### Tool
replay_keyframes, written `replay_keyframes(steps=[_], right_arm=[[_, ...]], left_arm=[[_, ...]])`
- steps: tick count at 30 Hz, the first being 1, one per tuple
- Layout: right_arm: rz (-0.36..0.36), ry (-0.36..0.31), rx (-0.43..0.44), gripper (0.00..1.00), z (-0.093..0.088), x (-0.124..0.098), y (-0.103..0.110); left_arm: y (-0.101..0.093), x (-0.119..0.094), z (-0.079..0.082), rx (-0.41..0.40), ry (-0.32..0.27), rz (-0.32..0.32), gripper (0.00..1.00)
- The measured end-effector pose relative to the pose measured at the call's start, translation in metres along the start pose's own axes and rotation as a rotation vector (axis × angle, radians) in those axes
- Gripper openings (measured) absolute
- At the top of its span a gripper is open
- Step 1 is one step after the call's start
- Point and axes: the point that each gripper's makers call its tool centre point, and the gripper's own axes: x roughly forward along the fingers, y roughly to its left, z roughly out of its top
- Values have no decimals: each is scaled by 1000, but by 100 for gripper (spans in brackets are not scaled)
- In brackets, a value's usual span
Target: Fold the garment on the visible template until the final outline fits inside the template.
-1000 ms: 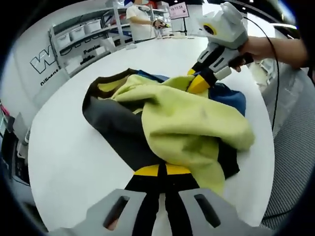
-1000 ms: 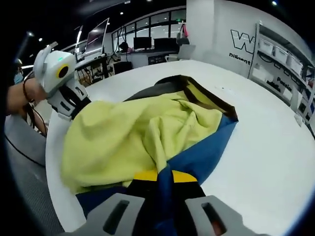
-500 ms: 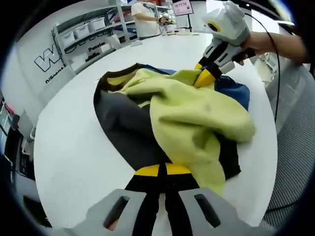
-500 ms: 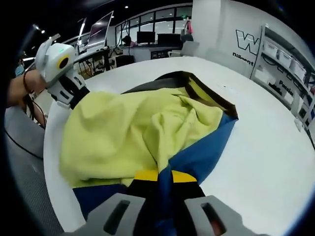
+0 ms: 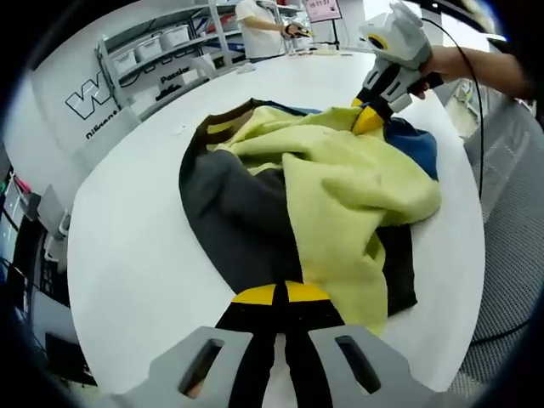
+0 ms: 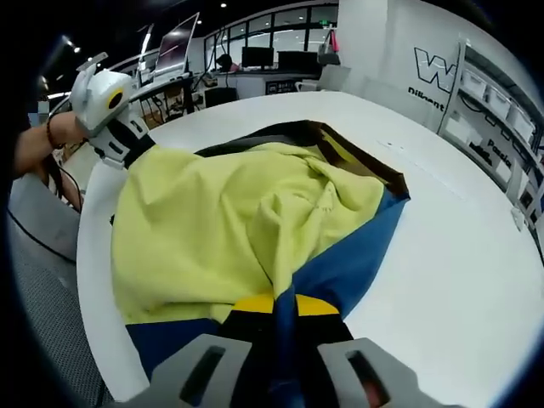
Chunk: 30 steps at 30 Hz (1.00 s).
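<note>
On the white table [image 5: 127,255] lies the garment [image 5: 314,195] — yellow-green, blue and dark grey, bunched — stretched between both tools. Left gripper [image 5: 280,297] pinches its dark edge; right gripper [image 6: 285,306] pinches the blue edge. Shelf bins [image 5: 161,42] — contents unclear.

The garment [image 5: 331,204] lies bunched on the desk [image 5: 136,255], its yellow layer covering most of the blue and dark panels beneath, so its full outline cannot be read. No template outline can be made out under it. In the left gripper view, the right gripper [image 5: 369,121] has its tips buried in cloth. Wall lettering [image 5: 89,95] is cut off by shelving.
</note>
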Motion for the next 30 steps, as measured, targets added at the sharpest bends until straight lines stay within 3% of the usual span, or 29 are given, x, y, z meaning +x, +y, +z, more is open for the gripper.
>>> replay_keyframes(steps=[20,30], right_arm=[[-12,29,-8,0,-12,-10,-16],[-16,32,-8,0,-16,-13,-22]], left_arm=[[23,-8,-15,-54,23,38,0],[40,-8,-19,38,75,99,0]])
